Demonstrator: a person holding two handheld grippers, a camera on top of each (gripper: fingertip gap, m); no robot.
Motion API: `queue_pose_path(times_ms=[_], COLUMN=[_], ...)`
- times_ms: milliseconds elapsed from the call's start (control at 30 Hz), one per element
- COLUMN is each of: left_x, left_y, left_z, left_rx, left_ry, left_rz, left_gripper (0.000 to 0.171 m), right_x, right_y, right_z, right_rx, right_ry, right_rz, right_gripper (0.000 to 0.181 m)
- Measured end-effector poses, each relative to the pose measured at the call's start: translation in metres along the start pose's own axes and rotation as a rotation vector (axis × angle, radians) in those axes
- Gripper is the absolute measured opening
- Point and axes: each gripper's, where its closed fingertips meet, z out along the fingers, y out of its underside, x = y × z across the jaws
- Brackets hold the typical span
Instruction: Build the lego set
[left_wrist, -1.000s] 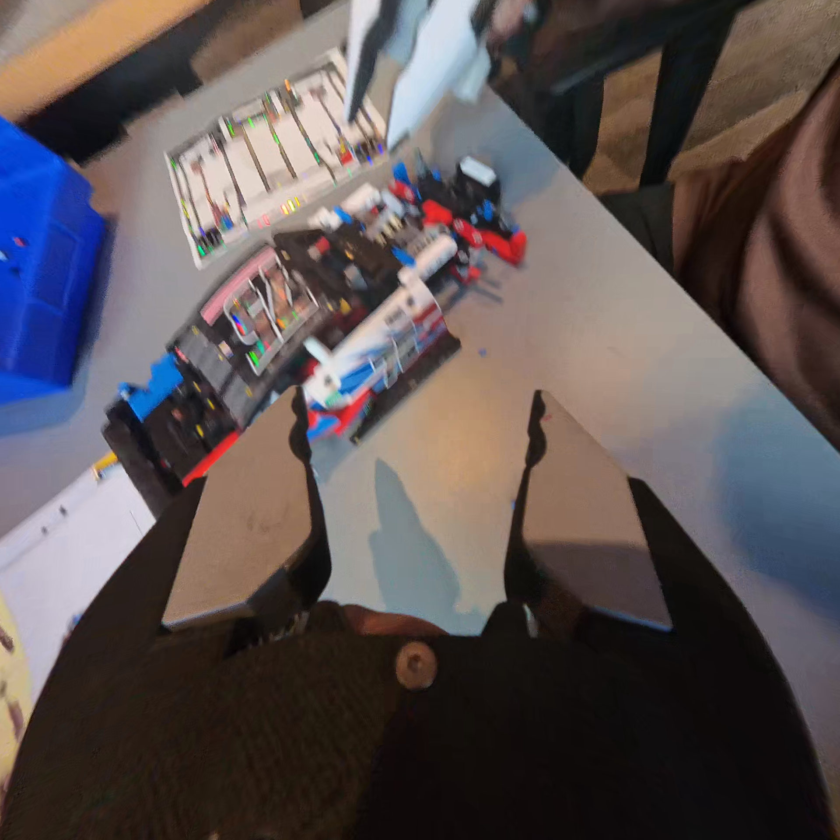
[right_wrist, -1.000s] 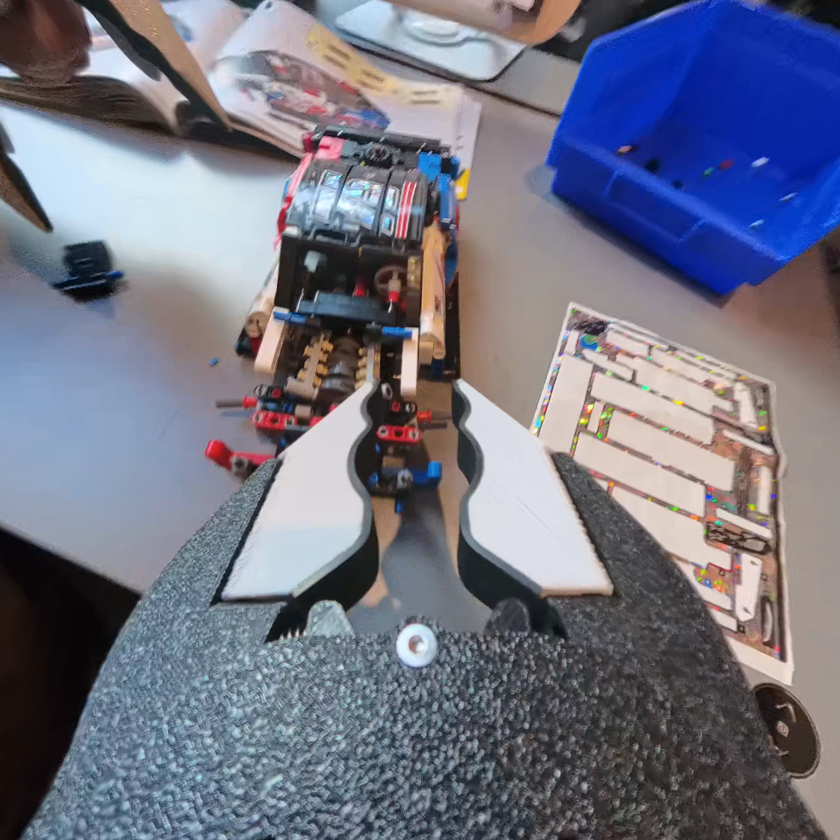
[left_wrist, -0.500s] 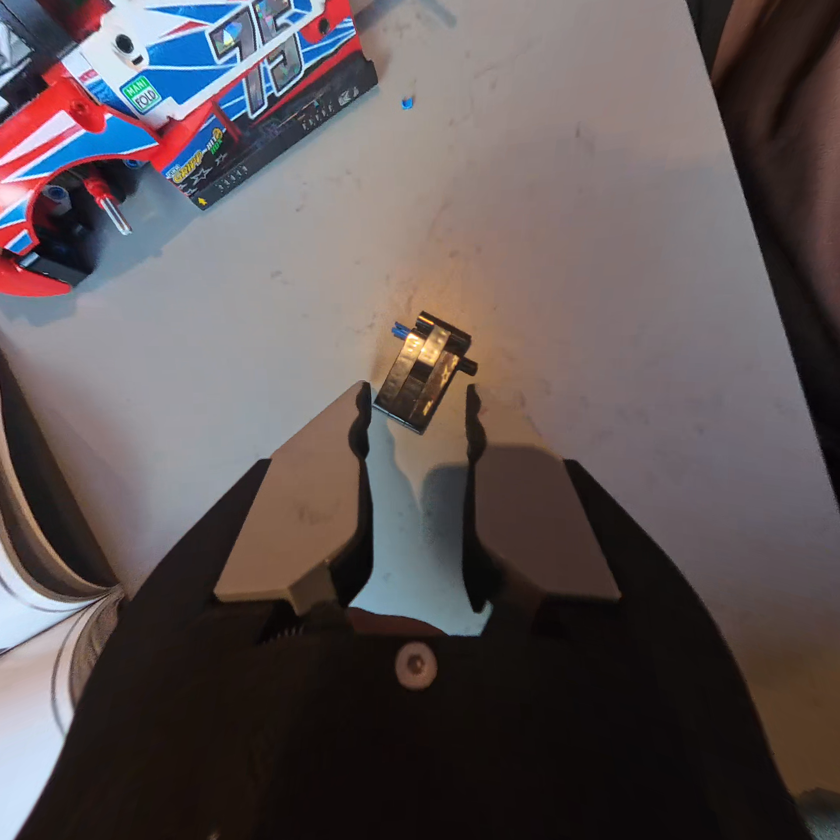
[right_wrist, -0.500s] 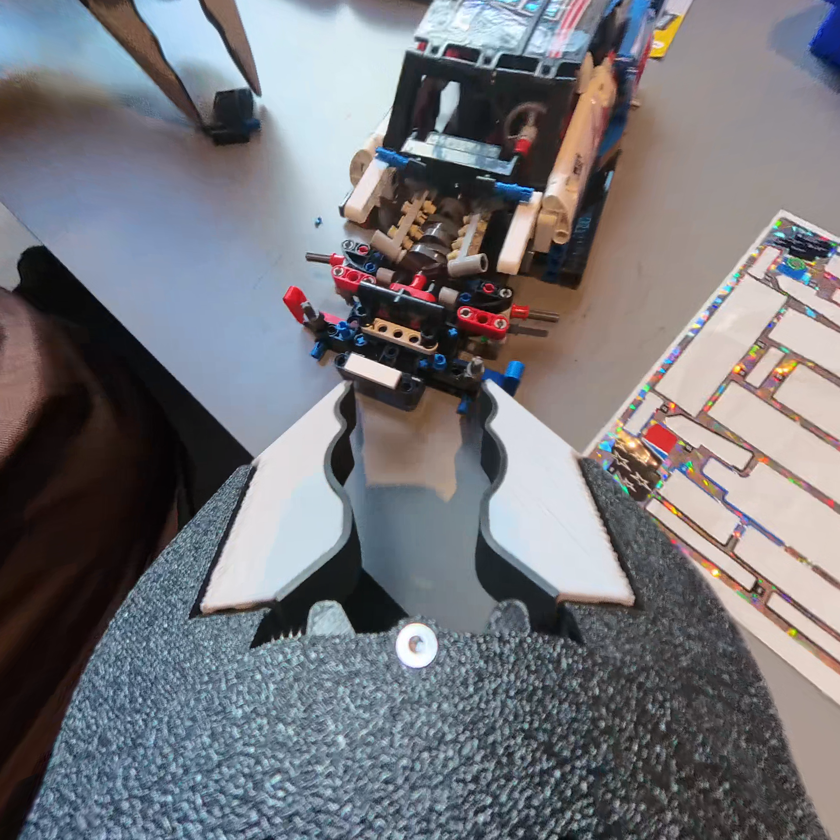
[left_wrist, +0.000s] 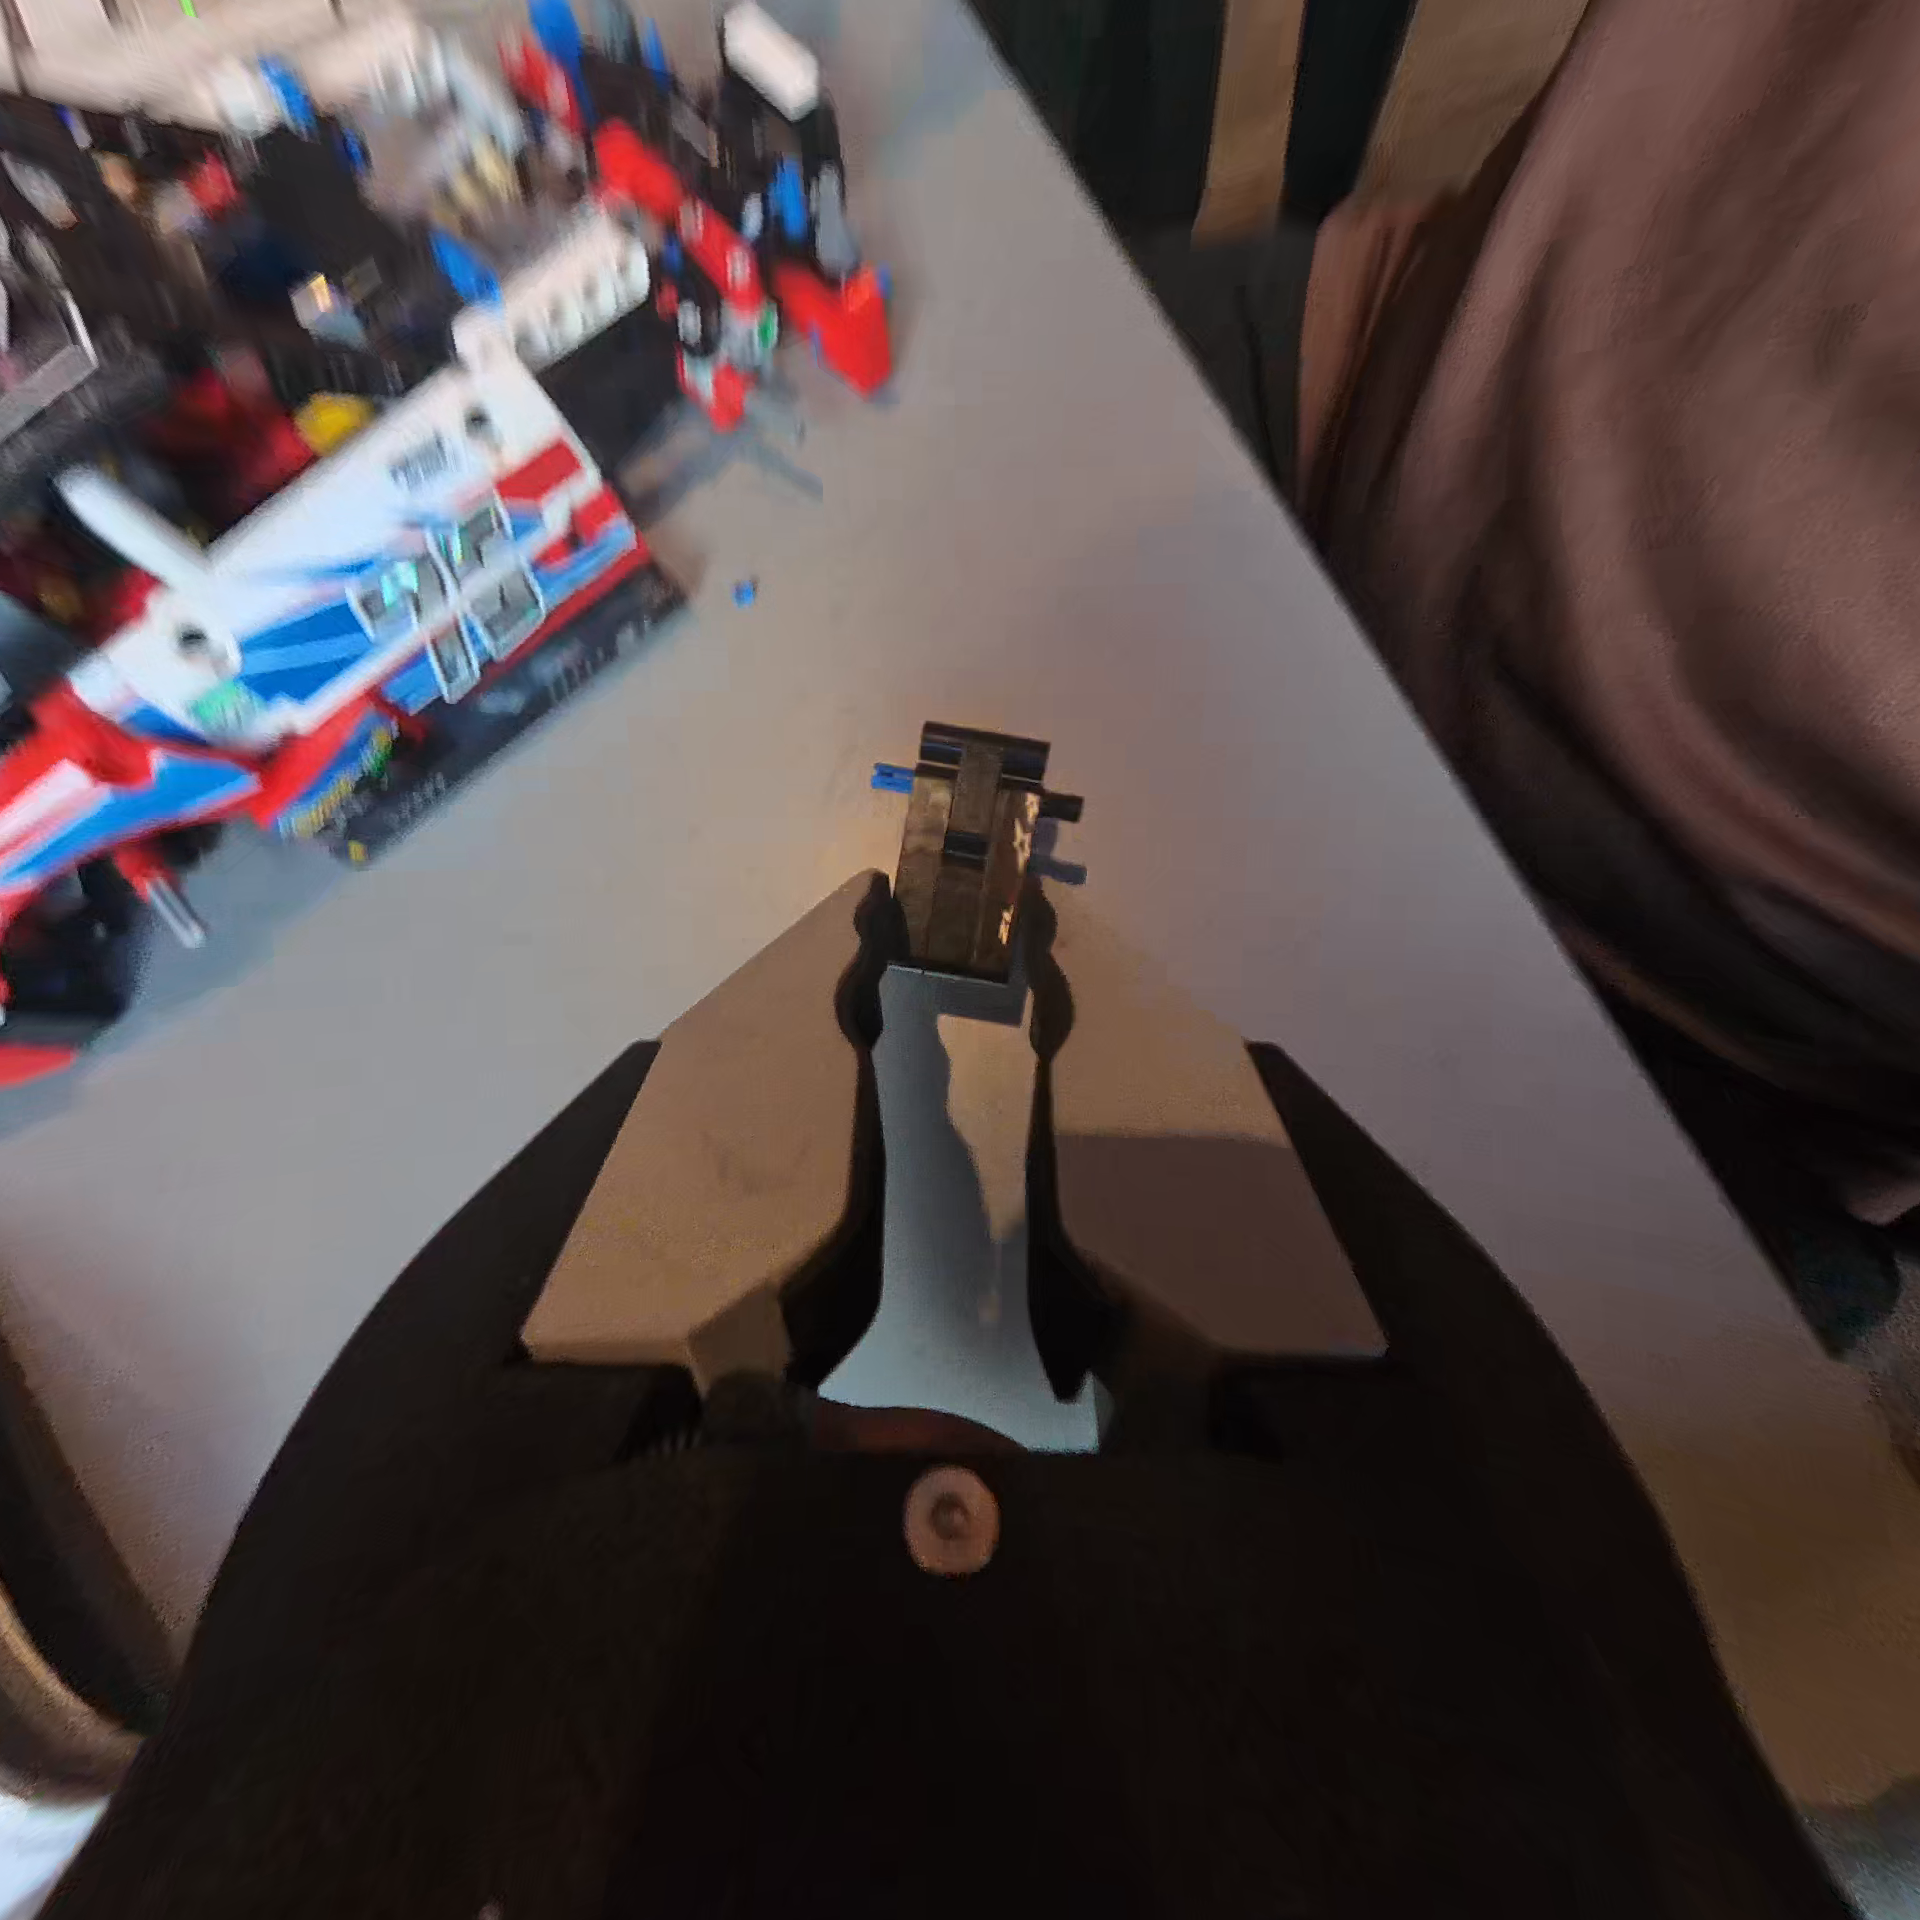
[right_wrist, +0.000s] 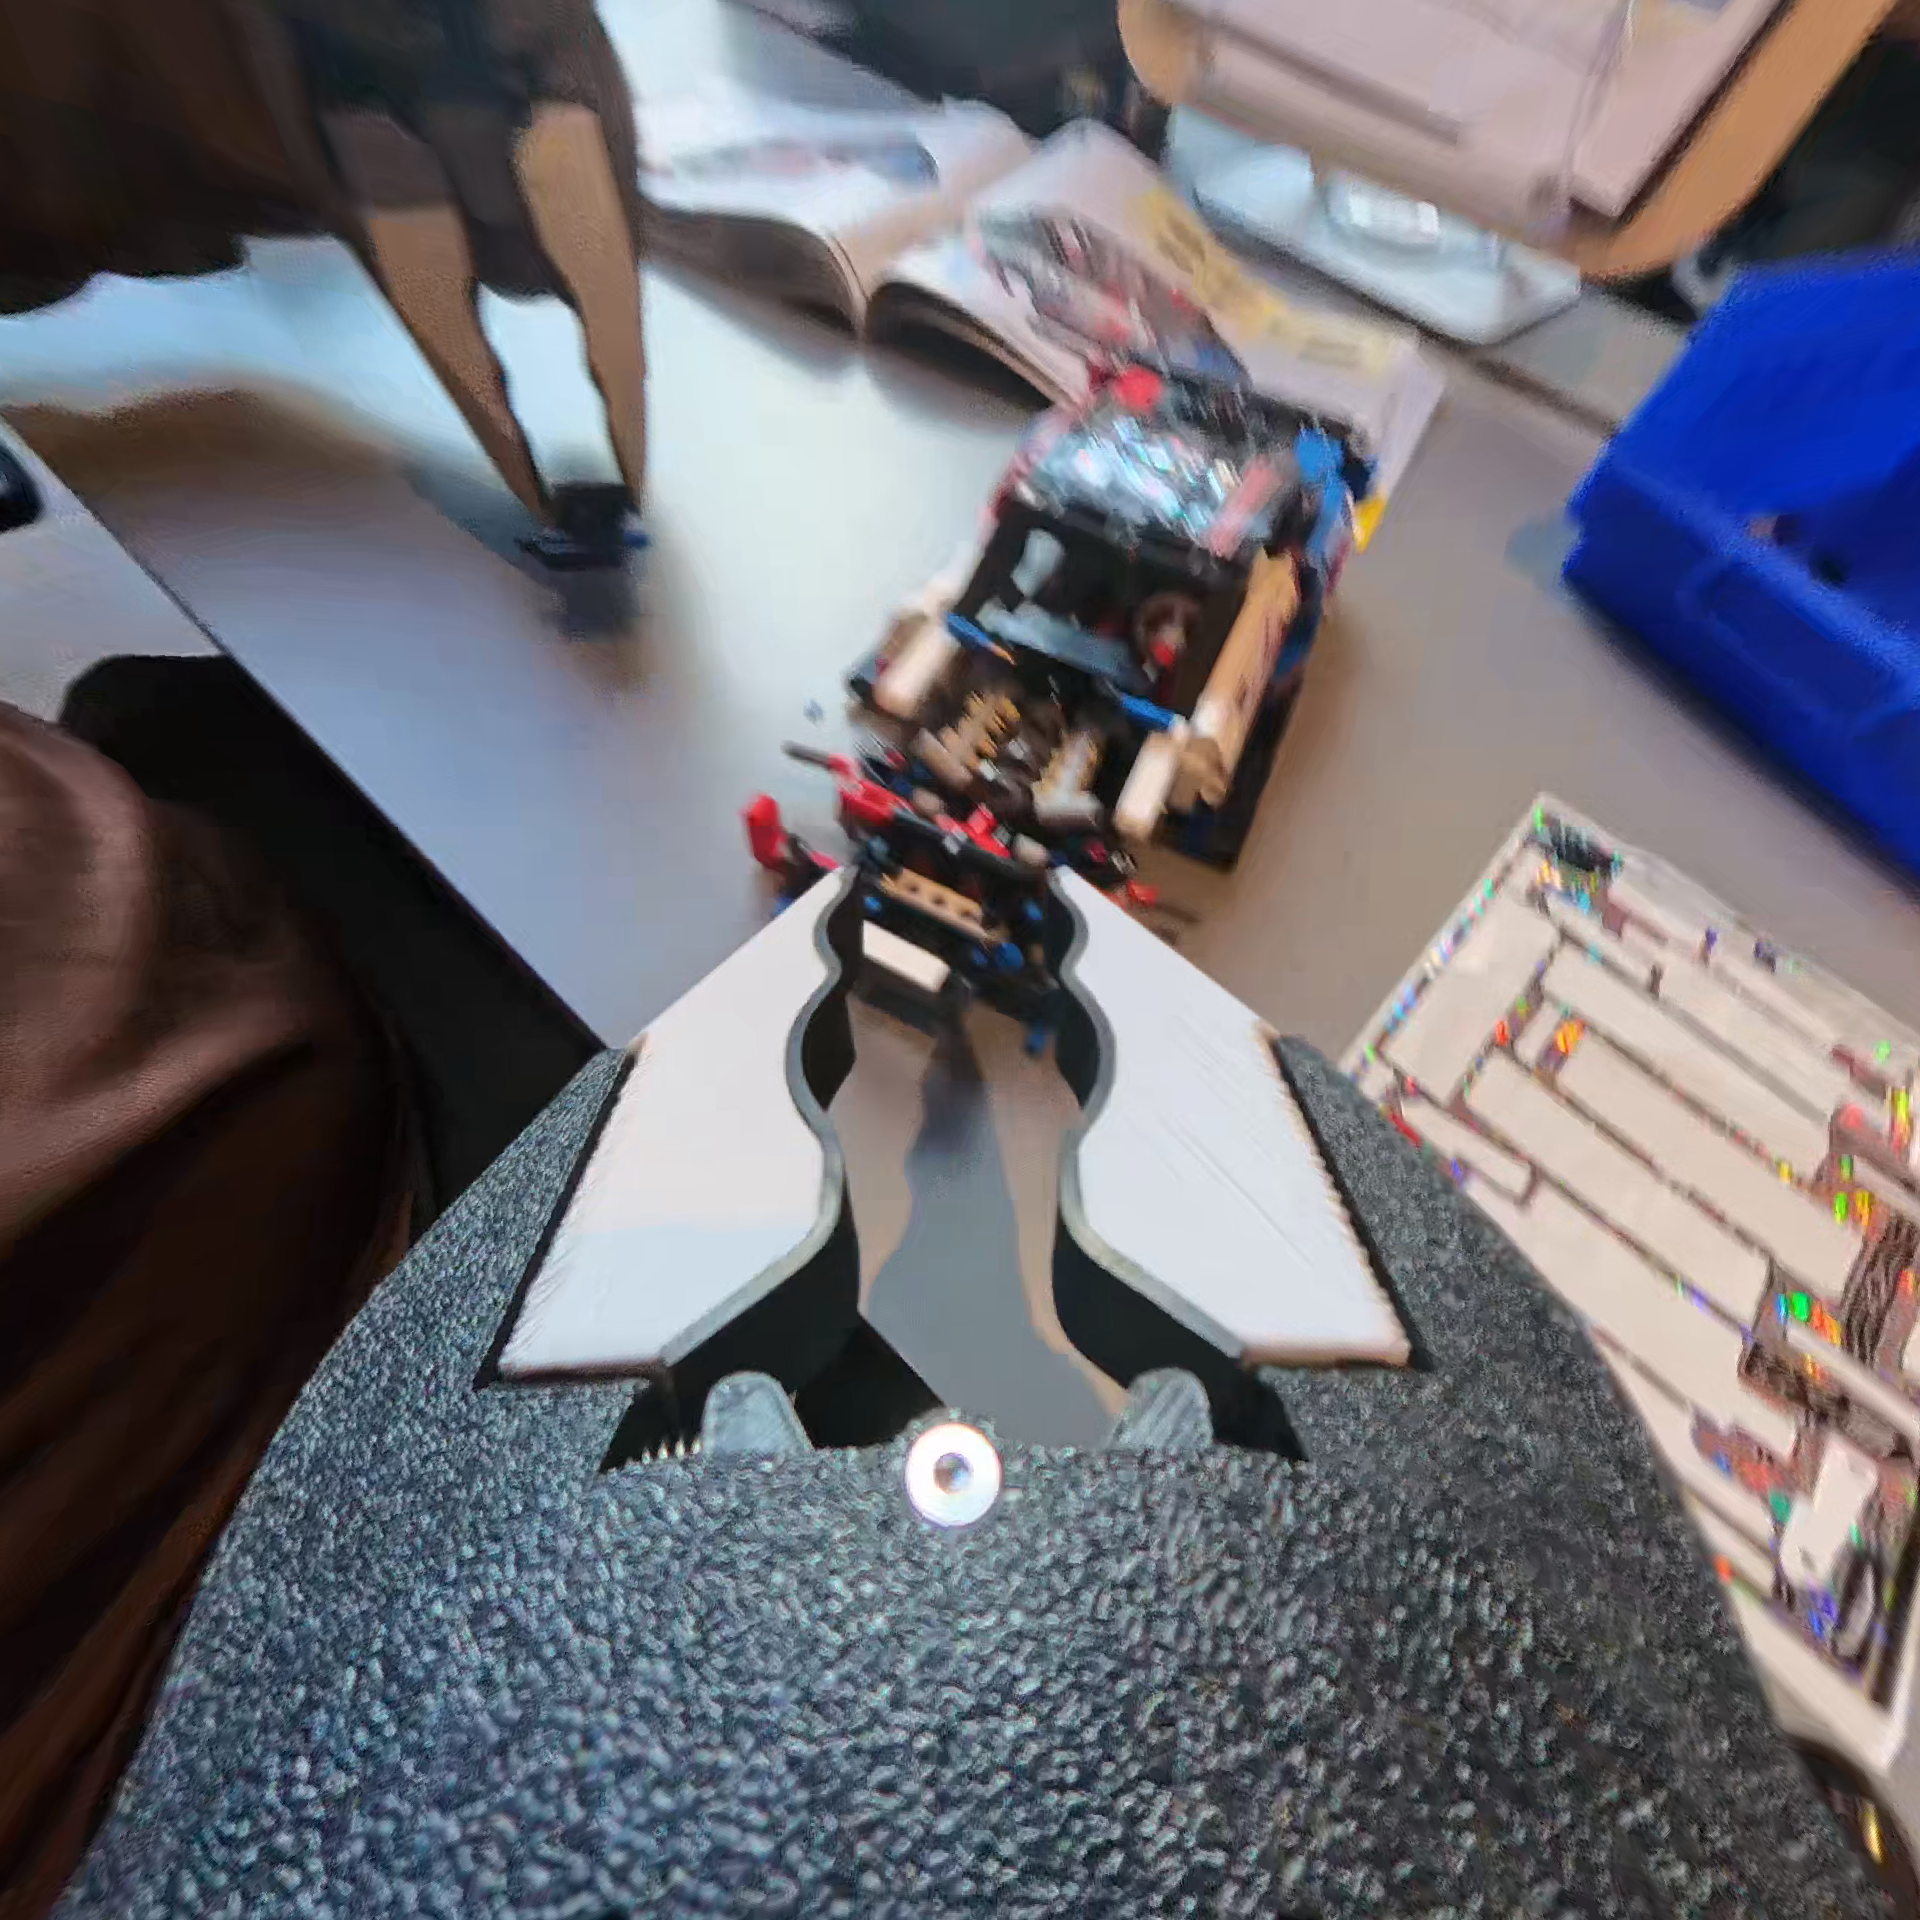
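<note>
While pinched between the left gripper's (left_wrist: 951, 914) tips, a small black piece (left_wrist: 971, 847) sits at the near table (left_wrist: 1195, 644) edge. Right gripper (right_wrist: 951, 914): part-open, empty, framing the car's (right_wrist: 1122, 665) front. Sticker sheet (right_wrist: 1662, 1174) beside. Far right, blue bin (right_wrist: 1766, 540); contents unclear.

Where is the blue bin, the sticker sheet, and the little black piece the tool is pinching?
blue bin (right_wrist: 1756, 582), right wrist view, front wall.
sticker sheet (right_wrist: 1621, 1174), right wrist view, middle.
little black piece (left_wrist: 971, 842), left wrist view, top face.
</note>
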Motion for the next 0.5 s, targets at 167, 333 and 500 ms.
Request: queue_pose_path(times_ms=[167,333,500], left_x=[0.016,0.024,0.025], left_y=[-0.062,-0.092,-0.102], left_z=[0.008,0.027,0.042], left_rx=[0.197,0.182,0.163], left_ry=[0.127,0.263,0.342], left_rz=[0.055,0.113,0.132], left_gripper=[0.022,0.022,0.022], right_x=[-0.071,-0.107,-0.116], right_y=[-0.036,-0.045,-0.032], right_z=[0.013,0.034,0.044], right_rx=[0.100,0.084,0.027], right_ry=[-0.041,0.111,0.093], right_rz=[-0.347,-0.797,-0.992], right_gripper=[0.030,0.028,0.018])
